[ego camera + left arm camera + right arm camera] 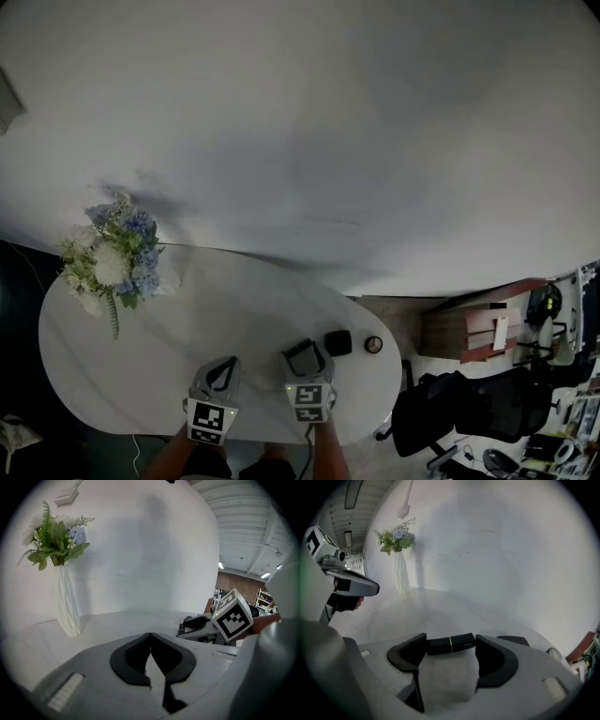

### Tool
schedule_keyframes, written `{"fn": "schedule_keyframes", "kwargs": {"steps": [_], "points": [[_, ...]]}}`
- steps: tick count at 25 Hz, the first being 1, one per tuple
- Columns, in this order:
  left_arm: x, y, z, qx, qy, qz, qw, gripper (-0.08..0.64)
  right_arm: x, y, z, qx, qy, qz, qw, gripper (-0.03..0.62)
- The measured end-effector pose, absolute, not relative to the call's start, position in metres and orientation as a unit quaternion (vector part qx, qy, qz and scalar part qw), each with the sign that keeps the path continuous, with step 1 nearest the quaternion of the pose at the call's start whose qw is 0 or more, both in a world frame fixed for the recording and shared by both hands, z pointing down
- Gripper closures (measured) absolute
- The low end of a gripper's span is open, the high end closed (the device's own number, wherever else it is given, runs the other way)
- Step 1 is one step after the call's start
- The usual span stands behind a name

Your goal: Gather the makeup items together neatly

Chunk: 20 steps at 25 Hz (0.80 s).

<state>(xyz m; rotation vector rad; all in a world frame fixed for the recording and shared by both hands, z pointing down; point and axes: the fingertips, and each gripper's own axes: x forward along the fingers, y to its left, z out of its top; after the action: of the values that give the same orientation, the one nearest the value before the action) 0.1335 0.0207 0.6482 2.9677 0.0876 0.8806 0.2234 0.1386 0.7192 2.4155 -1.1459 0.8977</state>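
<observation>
Mid-gather, the right tool (304, 354) seems to pinch a black, gold-banded lipstick tube (451, 643) end to end, low over the white oval tabletop (234, 309), while the left tool (150, 637) is closed and empty; the next move is probably to set the tube squarely beside the black square case (337, 342) nearby.

A white oval table (84, 356) stands against a plain white wall (328, 141), which fills most of the head view. On the left end of the table there is a white ribbed vase (68, 611) with white and blue flowers (112, 248). To the right of the table are a brown wooden cabinet (473, 330) and a black office chair (469, 403). The floor (19, 309) at the left is dark. Further in the room, long lamps (220, 566) shine under a white ribbed ceiling (248, 522), above a brick wall (234, 582).
</observation>
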Motion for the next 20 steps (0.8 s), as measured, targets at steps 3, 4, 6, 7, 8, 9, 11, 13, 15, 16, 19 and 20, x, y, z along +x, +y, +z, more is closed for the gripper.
{"fn": "schedule_keyframes", "kwargs": {"steps": [3, 4, 6, 7, 8, 9, 11, 13, 15, 16, 19, 20], "points": [[0.1343, 0.0247, 0.653, 0.957, 0.03, 0.289, 0.021, 0.549, 0.2263, 0.1414, 0.723, 0.847, -0.399, 0.315, 0.153, 0.261], [0.1345, 0.0251, 0.6541, 0.956, 0.03, 0.29, 0.021, 0.549, 0.2268, 0.1413, 0.7233, 0.848, -0.399, 0.314, 0.15, 0.261], [0.1354, 0.025, 0.6553, 0.956, 0.029, 0.291, 0.02, 0.549, 0.2271, 0.14, 0.7235, 0.848, -0.401, 0.312, 0.149, 0.261], [0.1358, 0.0252, 0.6554, 0.956, 0.029, 0.291, 0.02, 0.549, 0.2271, 0.1397, 0.7234, 0.848, -0.403, 0.312, 0.149, 0.261], [0.1362, 0.0257, 0.6552, 0.956, 0.028, 0.291, 0.02, 0.549, 0.2271, 0.1399, 0.7231, 0.847, -0.404, 0.312, 0.15, 0.261], [0.1365, 0.0263, 0.6546, 0.956, 0.028, 0.291, 0.019, 0.549, 0.227, 0.1404, 0.7229, 0.846, -0.404, 0.313, 0.152, 0.261], [0.1367, 0.0264, 0.6533, 0.956, 0.028, 0.29, 0.02, 0.549, 0.2268, 0.1406, 0.7229, 0.845, -0.406, 0.313, 0.152, 0.261], [0.1364, 0.0253, 0.6529, 0.956, 0.026, 0.29, 0.02, 0.549, 0.2268, 0.1401, 0.7235, 0.845, -0.407, 0.313, 0.151, 0.261], [0.136, 0.0246, 0.6528, 0.956, 0.025, 0.29, 0.019, 0.549, 0.227, 0.1396, 0.7238, 0.844, -0.408, 0.314, 0.149, 0.26], [0.1358, 0.0244, 0.6525, 0.957, 0.025, 0.29, 0.019, 0.549, 0.2269, 0.1394, 0.7238, 0.844, -0.408, 0.314, 0.149, 0.259], [0.135, 0.0243, 0.6498, 0.958, 0.024, 0.286, 0.019, 0.549, 0.2256, 0.1391, 0.7224, 0.843, -0.41, 0.316, 0.146, 0.259], [0.1349, 0.0241, 0.6479, 0.958, 0.024, 0.284, 0.019, 0.549, 0.2251, 0.1388, 0.7208, 0.843, -0.41, 0.316, 0.145, 0.259]]}}
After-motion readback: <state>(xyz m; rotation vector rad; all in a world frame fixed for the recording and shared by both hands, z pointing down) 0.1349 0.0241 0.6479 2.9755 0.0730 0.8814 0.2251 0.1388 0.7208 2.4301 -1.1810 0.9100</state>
